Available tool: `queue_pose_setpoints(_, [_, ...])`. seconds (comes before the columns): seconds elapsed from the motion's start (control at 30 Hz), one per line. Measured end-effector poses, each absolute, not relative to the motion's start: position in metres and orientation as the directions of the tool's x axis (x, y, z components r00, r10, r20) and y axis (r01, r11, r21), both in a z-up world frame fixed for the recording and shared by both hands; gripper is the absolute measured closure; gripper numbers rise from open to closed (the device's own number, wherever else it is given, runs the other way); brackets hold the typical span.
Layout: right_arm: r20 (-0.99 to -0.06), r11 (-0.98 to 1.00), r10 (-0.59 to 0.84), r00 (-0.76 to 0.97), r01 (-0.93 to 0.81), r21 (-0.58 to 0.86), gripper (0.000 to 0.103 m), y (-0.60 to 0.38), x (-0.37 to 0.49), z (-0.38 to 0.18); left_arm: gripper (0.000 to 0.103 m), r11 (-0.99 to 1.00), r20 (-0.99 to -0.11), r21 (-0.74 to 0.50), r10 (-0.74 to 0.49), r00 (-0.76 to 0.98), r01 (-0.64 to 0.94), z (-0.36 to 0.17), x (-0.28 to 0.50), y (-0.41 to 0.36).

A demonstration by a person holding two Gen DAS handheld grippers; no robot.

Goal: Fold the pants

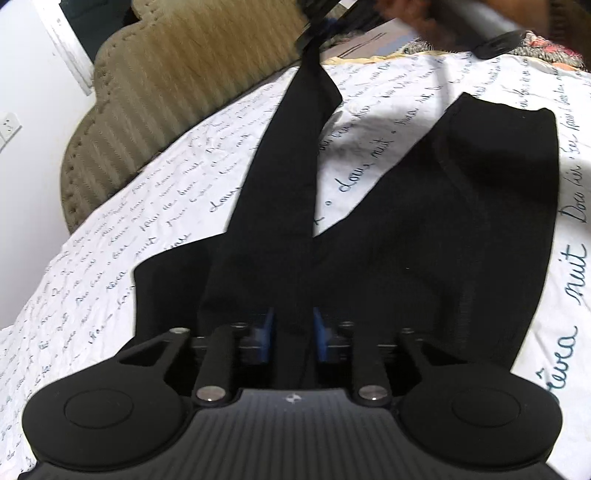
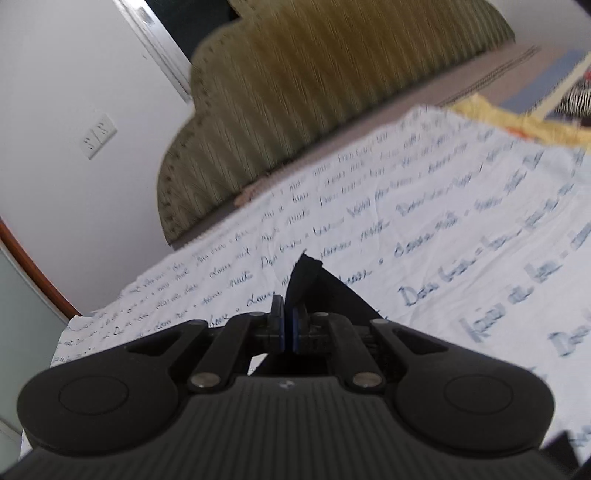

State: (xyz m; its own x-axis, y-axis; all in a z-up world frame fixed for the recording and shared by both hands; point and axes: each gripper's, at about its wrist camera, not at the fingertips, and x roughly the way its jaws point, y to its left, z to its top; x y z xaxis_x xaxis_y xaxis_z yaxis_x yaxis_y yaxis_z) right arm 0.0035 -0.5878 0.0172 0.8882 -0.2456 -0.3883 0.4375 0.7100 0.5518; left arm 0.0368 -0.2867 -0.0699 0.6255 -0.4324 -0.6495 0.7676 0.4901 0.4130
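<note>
Black pants (image 1: pixel 461 221) lie spread on a white bedsheet (image 1: pixel 147 229) printed with blue script. At the bottom of the left wrist view, my left gripper (image 1: pixel 295 326) is shut on a fold of the pants near the crotch, its blue pads (image 1: pixel 271 332) on either side of the cloth. One leg (image 1: pixel 295 147) stretches taut up to my right gripper (image 1: pixel 314 26) at the top edge. The other leg lies flat to the right. In the right wrist view, my right gripper (image 2: pixel 288 317) is shut on that leg's end (image 2: pixel 306 275), which pokes out above the pads.
A padded olive striped headboard (image 1: pixel 166 92) (image 2: pixel 314 92) borders the bed's far side. Behind it is a white wall with a socket (image 2: pixel 98 136). Yellow and patterned fabrics (image 2: pixel 509 118) lie at the sheet's far corner. A person's blurred hand (image 1: pixel 406 14) shows at the top.
</note>
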Motion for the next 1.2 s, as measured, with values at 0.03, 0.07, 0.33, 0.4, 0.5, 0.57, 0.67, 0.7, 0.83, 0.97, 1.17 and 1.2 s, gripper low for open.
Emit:
queue_pose_setpoints(0.03, [-0.382,0.715,-0.253,0.889,0.437,0.545,0.097,-0.587,-0.005,0.022,0.092,0.5,-0.648,0.405,-0.433,0.626,0.765,-0.069,0.037,-0.286])
queue_pose_setpoints(0.07, [-0.379,0.72,-0.26,0.888,0.44,0.536,0.097,-0.586,-0.013,0.026,0.093,0.509,-0.65,0.39,-0.438,0.621,0.768,-0.067,0.037,-0.284])
queue_pose_setpoints(0.33, [-0.342,0.697,-0.305,0.889,0.453,0.556,0.097,-0.587,-0.086,0.031,0.097,0.51,-0.65,0.225,-0.557,0.518,0.83,-0.033,0.023,-0.259])
queue_pose_setpoints(0.4, [-0.327,0.679,-0.314,0.891,0.452,0.579,0.097,-0.587,-0.115,0.026,0.097,0.488,-0.651,0.197,-0.583,0.486,0.85,-0.026,0.015,-0.252])
queue_pose_setpoints(0.5, [-0.331,0.643,-0.34,0.88,0.474,0.601,0.097,-0.583,-0.16,0.009,0.097,0.45,-0.664,0.163,-0.608,0.435,0.878,-0.023,0.002,-0.243])
queue_pose_setpoints(0.57, [-0.361,0.617,-0.348,0.865,0.501,0.607,0.097,-0.581,-0.185,-0.008,0.097,0.427,-0.679,0.157,-0.608,0.411,0.89,-0.027,-0.005,-0.242])
queue_pose_setpoints(0.67, [-0.418,0.558,-0.345,0.84,0.542,0.628,0.097,-0.578,-0.207,-0.039,0.097,0.393,-0.693,0.188,-0.596,0.405,0.9,-0.036,-0.017,-0.242])
queue_pose_setpoints(0.7, [-0.433,0.541,-0.342,0.834,0.551,0.635,0.097,-0.576,-0.212,-0.049,0.097,0.387,-0.699,0.192,-0.591,0.403,0.902,-0.04,-0.026,-0.24])
queue_pose_setpoints(0.83, [-0.48,0.488,-0.337,0.81,0.586,0.646,0.097,-0.573,-0.225,-0.079,0.097,0.373,-0.718,0.183,-0.581,0.383,0.91,-0.048,-0.034,-0.236])
queue_pose_setpoints(0.97, [-0.528,0.454,-0.354,0.772,0.635,0.625,0.089,-0.57,-0.225,-0.092,0.096,0.33,-0.715,0.213,-0.589,0.377,0.92,-0.048,-0.042,-0.233])
queue_pose_setpoints(1.17, [-0.498,0.456,-0.436,0.75,0.661,0.596,0.024,-0.556,-0.239,-0.077,0.096,0.344,-0.676,0.195,-0.631,0.38,0.918,-0.035,-0.046,-0.217])
queue_pose_setpoints(1.2, [-0.499,0.446,-0.416,0.76,0.649,0.617,0.024,-0.558,-0.238,-0.08,0.096,0.365,-0.673,0.191,-0.627,0.393,0.911,-0.034,-0.043,-0.215])
